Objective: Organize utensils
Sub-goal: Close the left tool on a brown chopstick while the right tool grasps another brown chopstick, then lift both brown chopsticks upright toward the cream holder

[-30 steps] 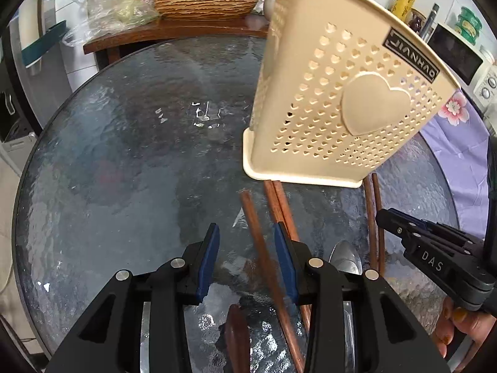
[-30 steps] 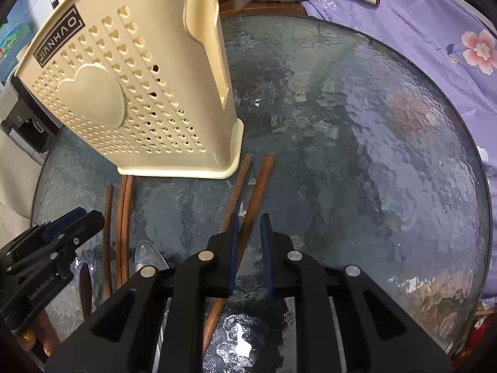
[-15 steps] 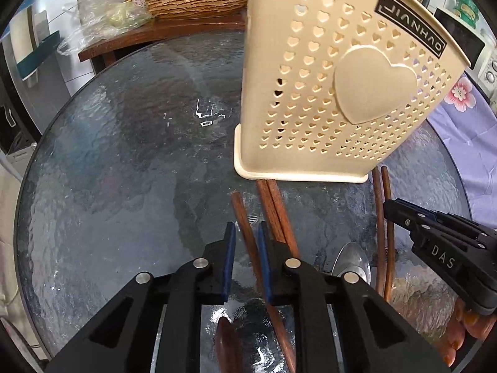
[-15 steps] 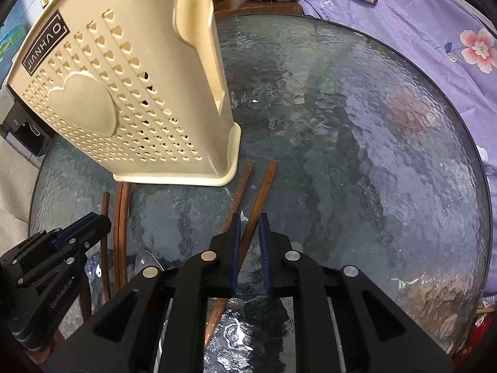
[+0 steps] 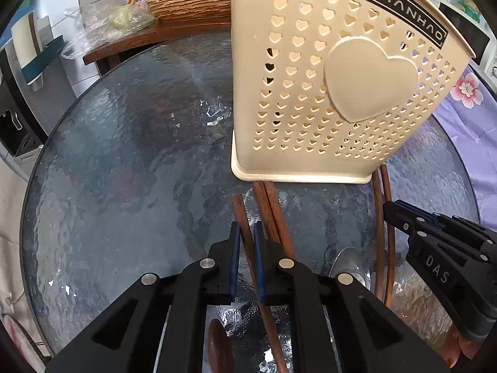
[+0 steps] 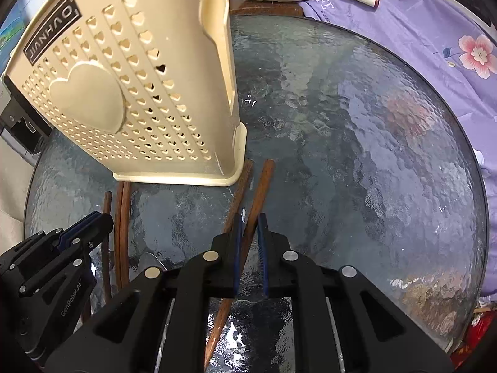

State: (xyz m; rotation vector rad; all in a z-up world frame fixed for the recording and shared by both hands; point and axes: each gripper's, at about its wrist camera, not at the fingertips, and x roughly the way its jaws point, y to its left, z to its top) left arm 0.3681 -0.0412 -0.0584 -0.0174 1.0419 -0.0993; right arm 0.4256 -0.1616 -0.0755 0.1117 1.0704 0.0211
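The brown chopstick (image 5: pixel 243 217) on the glass table (image 5: pixel 124 168) is now sitting clamped in your left gripper (image 5: pixel 245 242), whose fingers were spread a second ago. Your right gripper (image 6: pixel 250 242) is still pinching its own chopstick (image 6: pixel 259 192) beside the cream holder (image 6: pixel 130 93).

Cream utensil holder (image 5: pixel 341 93): black label reads "JIANHAO". Right gripper (image 5: pixel 441 267) body marked "DAS". Left gripper (image 6: pixel 56 283) body marked "GenRoboLAI", last letters uncertain.
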